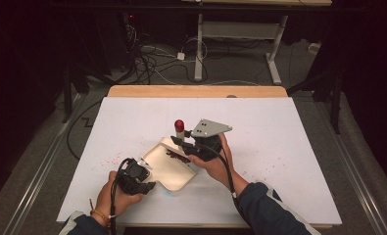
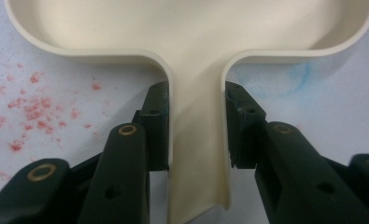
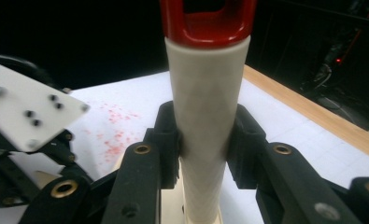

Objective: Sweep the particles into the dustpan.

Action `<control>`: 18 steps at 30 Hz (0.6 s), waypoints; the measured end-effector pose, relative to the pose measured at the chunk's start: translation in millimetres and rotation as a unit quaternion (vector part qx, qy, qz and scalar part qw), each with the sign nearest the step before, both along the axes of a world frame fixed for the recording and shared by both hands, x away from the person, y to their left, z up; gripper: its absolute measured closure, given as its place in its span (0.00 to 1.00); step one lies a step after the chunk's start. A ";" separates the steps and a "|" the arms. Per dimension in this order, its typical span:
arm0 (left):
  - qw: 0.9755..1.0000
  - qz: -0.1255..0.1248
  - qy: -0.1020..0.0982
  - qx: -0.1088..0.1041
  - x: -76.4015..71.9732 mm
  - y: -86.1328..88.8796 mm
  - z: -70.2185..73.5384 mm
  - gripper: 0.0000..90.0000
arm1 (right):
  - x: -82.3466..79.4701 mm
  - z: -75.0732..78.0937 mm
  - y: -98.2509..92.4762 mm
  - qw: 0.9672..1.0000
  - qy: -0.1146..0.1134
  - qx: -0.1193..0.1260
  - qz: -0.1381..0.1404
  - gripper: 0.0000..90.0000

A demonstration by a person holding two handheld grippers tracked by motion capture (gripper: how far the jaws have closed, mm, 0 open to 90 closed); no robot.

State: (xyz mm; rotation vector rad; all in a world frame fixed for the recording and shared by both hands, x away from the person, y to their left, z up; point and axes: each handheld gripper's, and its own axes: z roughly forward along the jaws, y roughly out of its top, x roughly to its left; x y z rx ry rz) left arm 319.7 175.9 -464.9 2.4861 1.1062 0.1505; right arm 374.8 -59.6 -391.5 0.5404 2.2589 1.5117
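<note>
Dustpan [image 1: 174, 169] lies flat on the white table [image 1: 289, 161], mouth toward the far right, handle [image 2: 197, 140] pointing back at the person — long axis diagonal. Left gripper [image 1: 149, 185] is clamped on that handle. Brush [image 1: 180, 131] stands near upright at the pan's far edge, red cap up; right gripper [image 3: 203, 140] is closed on its white shaft. Red crumbs [image 1: 174, 154] sit at the mouth, just under the brush — likely the next sweep goes along the pan's axis, inward.
</note>
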 end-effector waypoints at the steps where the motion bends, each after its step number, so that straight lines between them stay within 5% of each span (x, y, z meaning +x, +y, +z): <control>1: 1.000 -0.001 0.001 0.001 0.3 -0.1 0.0 0.71 | 0.0 0.0 0.0 1.000 0.000 0.000 0.000 0.77; 10: 1.000 -0.001 0.002 0.008 0.5 -2.3 0.5 0.71 | -17.3 2.1 16.9 1.000 -0.006 0.005 0.015 0.78; 18: 1.000 -0.006 -0.001 0.011 0.9 -2.5 0.6 0.71 | -27.0 3.5 24.1 0.999 -0.034 0.001 0.009 0.78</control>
